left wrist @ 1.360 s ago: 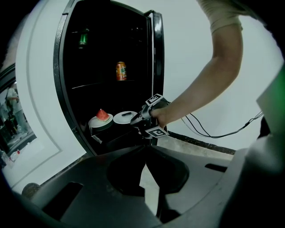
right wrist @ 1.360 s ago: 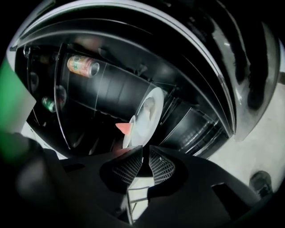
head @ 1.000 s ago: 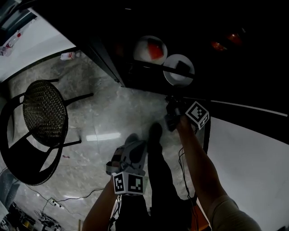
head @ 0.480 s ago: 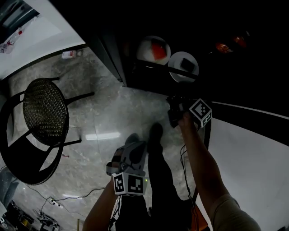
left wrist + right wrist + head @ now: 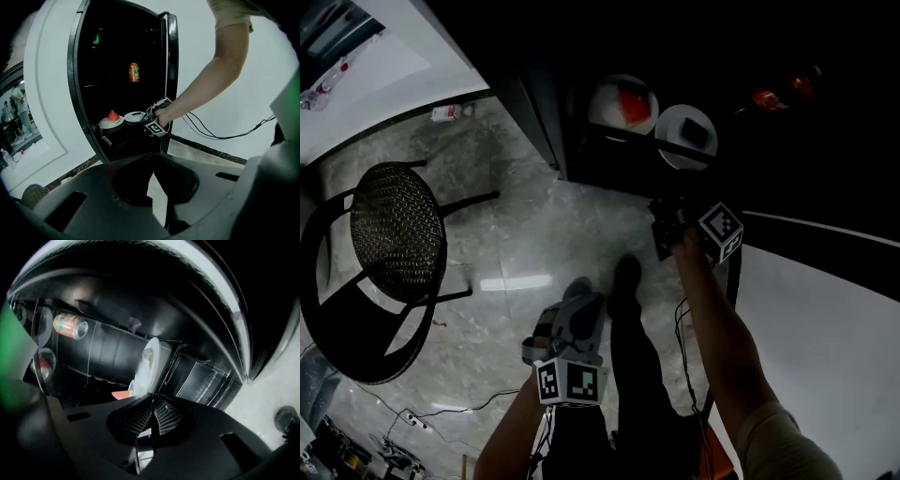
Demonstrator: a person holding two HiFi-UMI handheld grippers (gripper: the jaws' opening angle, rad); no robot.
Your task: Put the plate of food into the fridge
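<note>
A: Hazard?
B: Plate (image 5: pixel 686 136), dark piece on it, sits at the front edge of the fridge (image 5: pixel 72 84) shelf (image 5: pixel 123 132). The right claw (image 5: pixel 153 397) has just been closing on nothing, close by. A brush could tip the plate out.
A: Other contents?
B: Watermelon plate (image 5: pixel 623 103) alongside, can (image 5: pixel 134 72) on the shelf above. Left claw (image 5: pixel 153 157) closed, empty.

Fridge (image 5: pixel 169 70): one. Plates on its lower shelf: two, a plate with red food (image 5: pixel 623 103) and a plate with a dark item (image 5: pixel 687 136). Orange can (image 5: pixel 134 72): one. Green container (image 5: pixel 97 37) on the top shelf: one, kind unclear. Round-seated chair (image 5: pixel 394 234): one. Grippers: two, left gripper (image 5: pixel 152 159) and right gripper (image 5: pixel 153 397), one marker cube each.
</note>
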